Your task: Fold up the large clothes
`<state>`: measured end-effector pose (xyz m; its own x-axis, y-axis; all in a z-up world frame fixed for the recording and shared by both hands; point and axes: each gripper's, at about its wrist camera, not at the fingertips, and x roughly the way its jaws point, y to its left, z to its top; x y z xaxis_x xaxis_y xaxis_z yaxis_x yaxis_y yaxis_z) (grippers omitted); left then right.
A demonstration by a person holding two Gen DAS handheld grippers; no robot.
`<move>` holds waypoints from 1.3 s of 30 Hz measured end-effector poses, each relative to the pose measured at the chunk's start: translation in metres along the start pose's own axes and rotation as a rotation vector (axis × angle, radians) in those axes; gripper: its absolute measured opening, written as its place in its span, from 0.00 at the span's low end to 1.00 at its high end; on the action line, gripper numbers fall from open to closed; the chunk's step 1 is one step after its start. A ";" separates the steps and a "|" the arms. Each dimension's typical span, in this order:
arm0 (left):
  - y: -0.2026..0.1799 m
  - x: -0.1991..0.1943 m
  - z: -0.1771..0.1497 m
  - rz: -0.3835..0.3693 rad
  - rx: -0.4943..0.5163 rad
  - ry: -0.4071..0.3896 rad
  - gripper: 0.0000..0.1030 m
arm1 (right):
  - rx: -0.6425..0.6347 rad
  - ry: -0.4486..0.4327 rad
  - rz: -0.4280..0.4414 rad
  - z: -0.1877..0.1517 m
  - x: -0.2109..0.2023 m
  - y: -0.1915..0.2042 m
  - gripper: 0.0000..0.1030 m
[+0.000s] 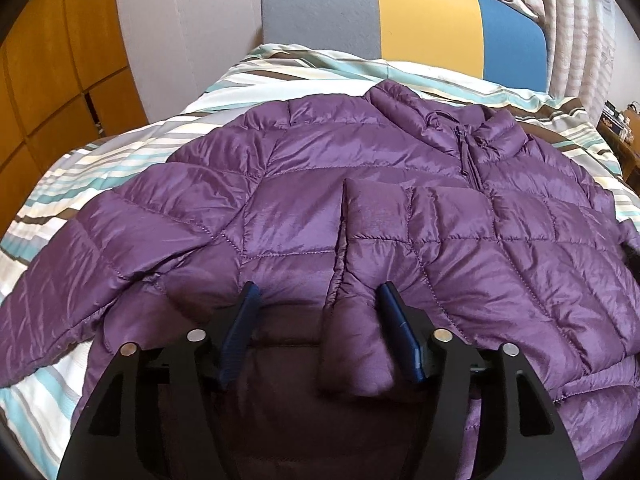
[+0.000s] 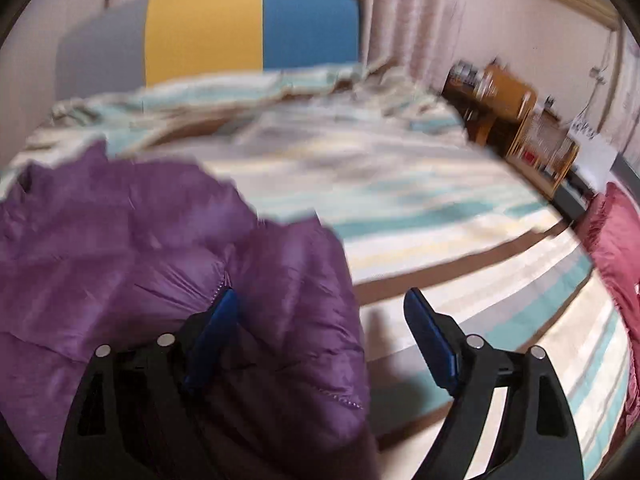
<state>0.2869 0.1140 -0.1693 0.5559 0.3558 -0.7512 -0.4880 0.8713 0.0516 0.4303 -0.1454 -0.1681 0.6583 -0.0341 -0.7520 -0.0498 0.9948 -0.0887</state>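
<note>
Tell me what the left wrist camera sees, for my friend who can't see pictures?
A puffy purple jacket lies spread on a striped bedspread. The open left gripper hovers over its bottom hem, with a grey, yellow and blue headboard behind.

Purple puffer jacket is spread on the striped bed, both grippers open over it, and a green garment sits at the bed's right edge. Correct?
Not quite: the garment at the bed's right edge is pink-red, not green, as the right wrist view shows. The rest holds: the purple puffer jacket lies on the striped bed, and the left gripper and right gripper have open jaws.
</note>
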 end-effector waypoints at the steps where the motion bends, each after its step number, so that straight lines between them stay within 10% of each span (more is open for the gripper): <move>1: -0.001 0.001 0.000 0.001 0.003 0.000 0.63 | -0.004 0.023 0.005 -0.001 0.007 0.000 0.84; 11: -0.005 0.005 0.000 0.013 0.013 -0.008 0.68 | 0.037 0.027 0.039 -0.001 0.017 -0.012 0.90; 19: -0.004 0.006 0.000 0.011 0.011 -0.007 0.68 | 0.114 -0.079 0.046 -0.022 -0.066 -0.040 0.94; 31: -0.001 0.005 -0.001 -0.005 0.002 0.002 0.80 | 0.031 0.046 -0.077 -0.059 -0.048 -0.011 0.98; 39: 0.022 -0.012 -0.001 -0.196 -0.047 0.037 0.97 | -0.062 -0.013 -0.198 -0.062 -0.052 0.007 0.98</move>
<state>0.2692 0.1283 -0.1599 0.6185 0.1674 -0.7678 -0.4040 0.9058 -0.1279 0.3489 -0.1429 -0.1705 0.6697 -0.2268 -0.7072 0.0359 0.9610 -0.2742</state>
